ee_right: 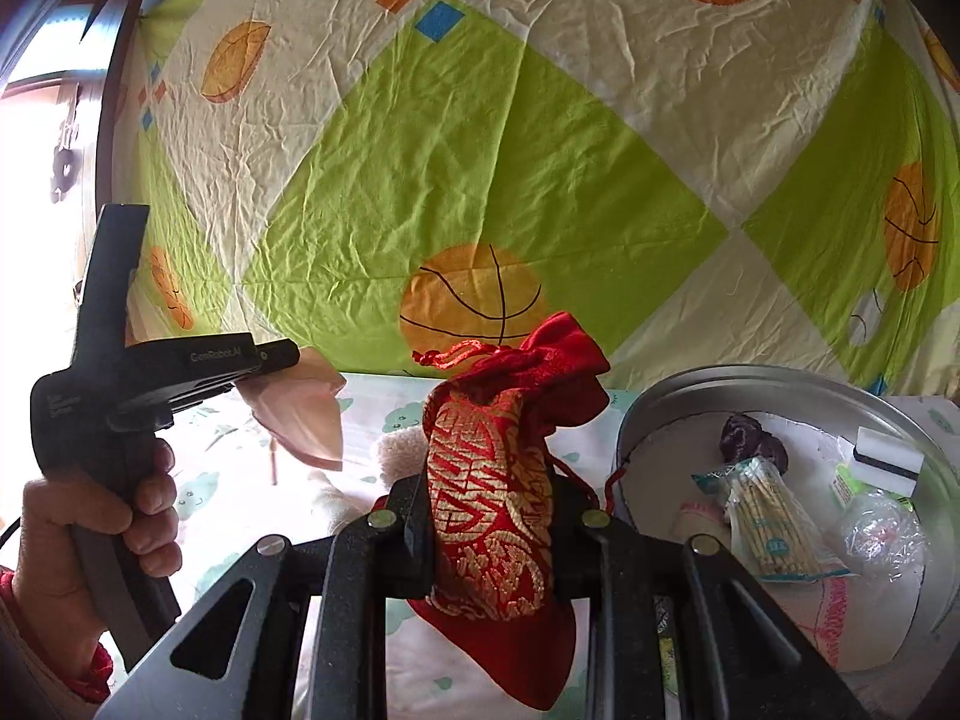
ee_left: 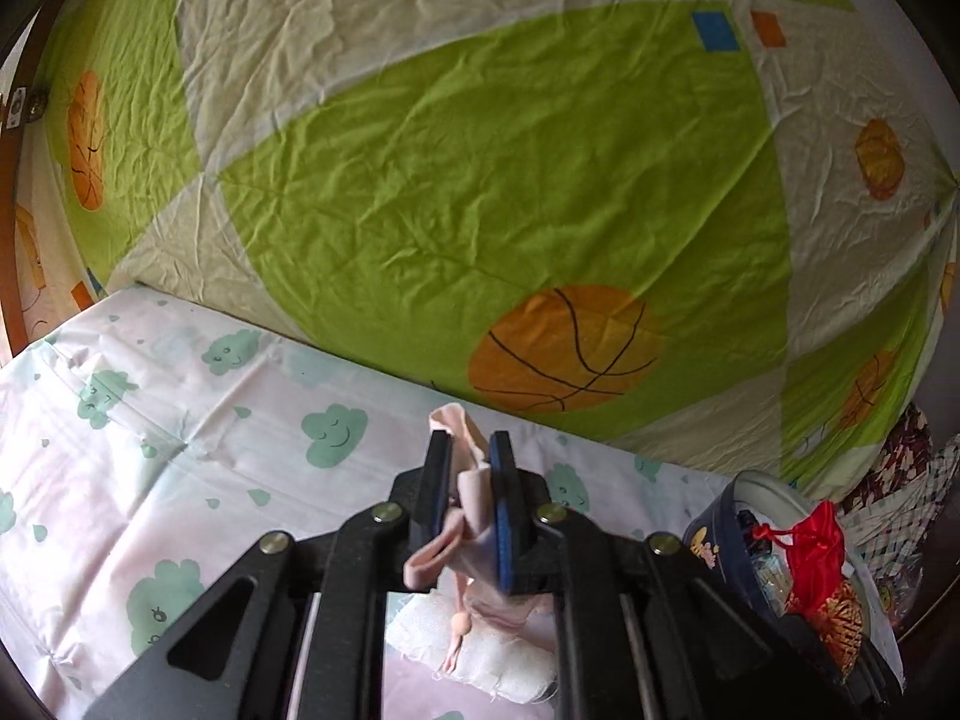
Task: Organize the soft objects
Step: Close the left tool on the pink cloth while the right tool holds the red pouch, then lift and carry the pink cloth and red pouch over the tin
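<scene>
My left gripper [ee_left: 471, 450] is shut on a pale pink cloth [ee_left: 459, 504] and holds it above the mat. The same gripper [ee_right: 282, 357] and pink cloth [ee_right: 306, 420] show at the left of the right wrist view. My right gripper [ee_right: 489, 516] is shut on a red and gold drawstring pouch [ee_right: 498, 480], lifted beside a round metal tin [ee_right: 708, 384]. The pouch [ee_left: 816, 558] also shows at the lower right of the left wrist view. A white fuzzy cloth [ee_left: 480, 654] with a small doll on it lies below the left gripper.
A green and cream bedsheet with basketball prints [ee_left: 480, 180] fills the background. A white mat with green clouds [ee_left: 180, 450] lies in front. The tin holds a pack of sticks [ee_right: 768, 528], a dark purple item [ee_right: 750, 438] and small packets. A dark blue container [ee_left: 714, 534] stands at right.
</scene>
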Demonstrator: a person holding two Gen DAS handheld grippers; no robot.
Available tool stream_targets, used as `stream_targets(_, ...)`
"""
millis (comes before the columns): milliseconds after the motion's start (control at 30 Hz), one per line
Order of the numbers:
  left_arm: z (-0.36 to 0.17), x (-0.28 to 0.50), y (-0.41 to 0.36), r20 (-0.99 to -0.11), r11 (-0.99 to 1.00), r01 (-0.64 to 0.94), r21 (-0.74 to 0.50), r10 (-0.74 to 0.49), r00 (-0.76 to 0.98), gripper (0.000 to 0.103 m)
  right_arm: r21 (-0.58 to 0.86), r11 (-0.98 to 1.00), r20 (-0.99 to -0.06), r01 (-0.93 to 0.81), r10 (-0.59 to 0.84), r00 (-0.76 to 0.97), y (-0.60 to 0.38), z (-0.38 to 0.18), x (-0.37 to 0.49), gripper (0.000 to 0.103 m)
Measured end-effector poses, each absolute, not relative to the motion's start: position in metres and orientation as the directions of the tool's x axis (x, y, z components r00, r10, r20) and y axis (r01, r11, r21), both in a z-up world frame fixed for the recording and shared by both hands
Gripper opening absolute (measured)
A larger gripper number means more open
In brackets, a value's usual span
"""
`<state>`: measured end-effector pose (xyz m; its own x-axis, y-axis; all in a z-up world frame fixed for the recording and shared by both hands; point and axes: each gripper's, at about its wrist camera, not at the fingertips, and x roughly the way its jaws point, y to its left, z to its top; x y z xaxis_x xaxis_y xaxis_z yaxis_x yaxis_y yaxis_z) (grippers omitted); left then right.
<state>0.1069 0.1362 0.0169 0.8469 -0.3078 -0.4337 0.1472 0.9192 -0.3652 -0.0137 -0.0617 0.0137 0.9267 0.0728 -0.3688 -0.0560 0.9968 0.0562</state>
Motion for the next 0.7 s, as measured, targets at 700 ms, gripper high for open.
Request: stream_targets(700,-0.002,0.067,0.127,-0.593,0.966,0.118,-0.231,-0.235,0.770,0.038,0.050,0.996,-0.375,-0.077,0.090,0.923,-0.057,0.015,-0.016,0.027)
